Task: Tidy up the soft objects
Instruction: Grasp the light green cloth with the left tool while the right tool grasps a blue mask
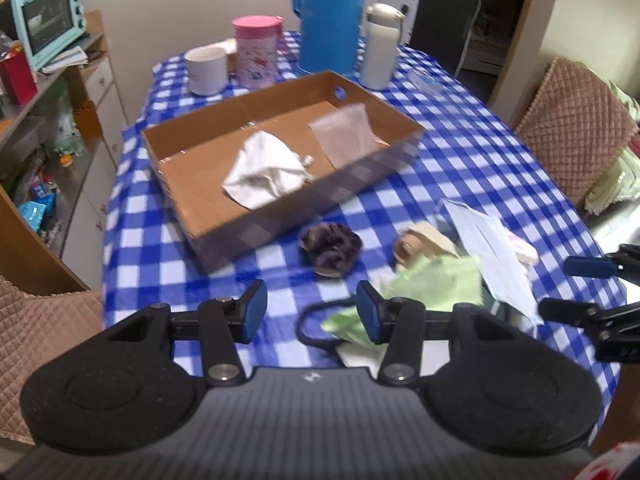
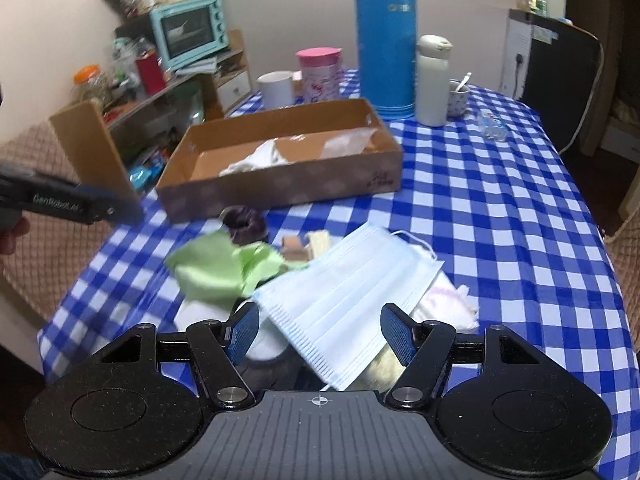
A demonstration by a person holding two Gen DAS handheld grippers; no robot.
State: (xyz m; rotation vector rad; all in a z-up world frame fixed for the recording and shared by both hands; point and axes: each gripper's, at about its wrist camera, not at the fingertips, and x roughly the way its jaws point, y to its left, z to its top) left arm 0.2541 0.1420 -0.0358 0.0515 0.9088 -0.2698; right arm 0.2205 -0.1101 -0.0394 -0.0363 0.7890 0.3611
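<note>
Both empty grippers, left (image 1: 311, 310) and right (image 2: 320, 334), gape over a limp, feather-light pleated blue paper face mask (image 2: 344, 300), best pinched at its folded edge.

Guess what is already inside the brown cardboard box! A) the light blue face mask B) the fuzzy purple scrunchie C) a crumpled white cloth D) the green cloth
C: the crumpled white cloth lies inside the brown cardboard box, while the fuzzy purple scrunchie, light blue face mask and green cloth are out on the checked tablecloth.
</note>
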